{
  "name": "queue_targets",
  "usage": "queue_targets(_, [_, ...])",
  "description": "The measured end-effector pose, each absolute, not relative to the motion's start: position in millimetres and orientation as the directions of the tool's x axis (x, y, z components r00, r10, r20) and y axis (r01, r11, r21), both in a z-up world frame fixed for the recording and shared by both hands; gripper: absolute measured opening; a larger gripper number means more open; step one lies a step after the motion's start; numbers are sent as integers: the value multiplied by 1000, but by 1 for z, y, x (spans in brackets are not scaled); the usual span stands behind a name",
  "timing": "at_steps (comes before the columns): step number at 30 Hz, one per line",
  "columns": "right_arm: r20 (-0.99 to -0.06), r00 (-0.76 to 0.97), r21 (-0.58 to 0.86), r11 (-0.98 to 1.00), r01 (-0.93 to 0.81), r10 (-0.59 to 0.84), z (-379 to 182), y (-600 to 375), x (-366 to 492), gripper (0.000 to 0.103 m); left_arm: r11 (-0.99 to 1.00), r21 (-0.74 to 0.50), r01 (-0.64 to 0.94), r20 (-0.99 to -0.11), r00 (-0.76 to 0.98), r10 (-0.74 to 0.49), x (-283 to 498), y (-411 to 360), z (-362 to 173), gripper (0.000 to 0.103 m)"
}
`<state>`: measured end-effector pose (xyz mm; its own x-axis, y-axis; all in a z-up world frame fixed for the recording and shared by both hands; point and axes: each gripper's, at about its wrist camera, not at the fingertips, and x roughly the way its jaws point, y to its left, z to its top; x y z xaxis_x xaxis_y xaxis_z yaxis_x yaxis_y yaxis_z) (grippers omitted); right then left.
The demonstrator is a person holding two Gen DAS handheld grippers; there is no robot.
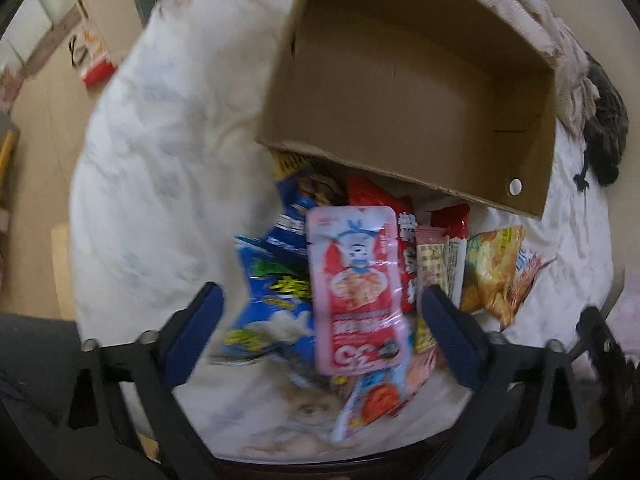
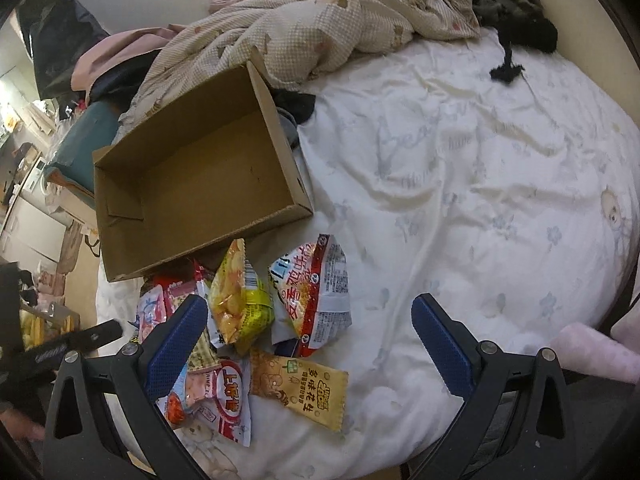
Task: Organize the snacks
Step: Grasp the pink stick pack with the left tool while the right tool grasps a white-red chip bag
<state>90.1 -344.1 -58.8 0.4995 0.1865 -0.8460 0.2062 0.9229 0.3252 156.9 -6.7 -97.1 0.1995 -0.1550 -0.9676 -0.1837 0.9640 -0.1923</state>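
Note:
An empty brown cardboard box (image 1: 412, 92) lies on the white bed sheet; it also shows in the right wrist view (image 2: 192, 176). A pile of snack packets lies in front of it. In the left wrist view a pink packet (image 1: 356, 288) lies on top, with a blue packet (image 1: 272, 304) to its left and a yellow chip bag (image 1: 492, 268) to its right. My left gripper (image 1: 320, 320) is open above the pile, one finger on each side of the pink packet. My right gripper (image 2: 308, 332) is open and empty over a yellow chip bag (image 2: 240, 304), a red-white bag (image 2: 316, 292) and a yellow peanut packet (image 2: 304, 388).
A rumpled checked quilt (image 2: 320, 24) and dark clothes (image 2: 516, 4) lie at the head of the bed. The white sheet (image 2: 480, 200) spreads to the right. The floor and a carton (image 1: 92, 52) lie past the bed's left edge.

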Motion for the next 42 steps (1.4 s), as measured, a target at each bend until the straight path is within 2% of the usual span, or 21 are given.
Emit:
queue_targets(6, [-846, 494, 342, 915, 215, 200, -64, -347, 94, 103, 980, -127, -154, -983, 151, -104, 170, -33, -116, 91])
queue_targets(11, [-845, 490, 356, 908, 222, 212, -67, -347, 96, 103, 990, -89, -110, -987, 145, -72, 178, -56, -117, 85])
queue_targets(13, [-846, 491, 356, 907, 224, 211, -67, -347, 96, 103, 994, -74, -82, -991, 117, -64, 177, -67, -121, 74])
queue_targets(17, [-845, 492, 360, 904, 230, 210, -67, -347, 96, 103, 995, -56, -77, -993, 107, -48, 178, -78, -126, 72])
queue_targets(18, [-844, 494, 360, 904, 230, 210, -66, -348, 95, 103, 996, -58, -73, -993, 110, -49, 179, -81, -125, 67])
queue_targets(19, [-843, 495, 360, 904, 231, 209, -66, -348, 95, 103, 996, -61, -69, -992, 112, -53, 179, -83, -125, 55])
queue_targets(29, [-848, 484, 371, 894, 252, 216, -69, -354, 98, 103, 994, -105, 3, -979, 173, -104, 160, -83, -87, 54])
queue_targets(34, [-879, 404, 404, 844, 353, 251, -89, -374, 110, 103, 994, -88, 59, -974, 202, -98, 155, -65, -71, 54])
queue_targets(37, [-891, 324, 434, 802, 410, 317, -114, -378, 121, 89, 995, -90, 52, -973, 211, -99, 157, -50, -76, 54])
queue_targets(42, [-903, 279, 421, 804, 420, 326, -136, -365, 142, 88, 993, -102, 52, -967, 231, -112, 158, -37, -85, 54])
